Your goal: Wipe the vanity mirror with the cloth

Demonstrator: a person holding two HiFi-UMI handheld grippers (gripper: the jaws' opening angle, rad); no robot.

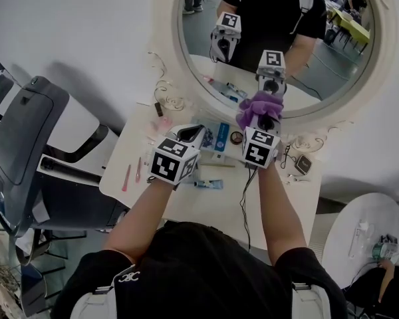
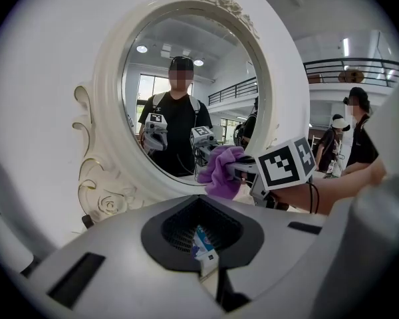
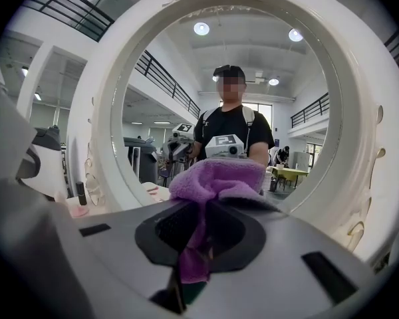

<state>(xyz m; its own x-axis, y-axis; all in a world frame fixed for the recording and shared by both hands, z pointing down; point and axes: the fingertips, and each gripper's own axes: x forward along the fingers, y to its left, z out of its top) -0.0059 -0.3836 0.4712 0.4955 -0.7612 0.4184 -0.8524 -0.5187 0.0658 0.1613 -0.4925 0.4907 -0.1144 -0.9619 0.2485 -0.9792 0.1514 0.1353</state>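
The round vanity mirror in its ornate white frame stands at the back of a white table. My right gripper is shut on a purple cloth, and the cloth sits against the lower edge of the glass. In the right gripper view the cloth bunches over the jaws of the right gripper, with the mirror frame all around. My left gripper hovers lower left over the table, jaws together and holding nothing. The left gripper view shows the mirror and the cloth ahead to the right.
The vanity table holds a blue package, pink pens, a small dark bottle, a round compact and a black cable. A grey chair stands left, a round white table lower right.
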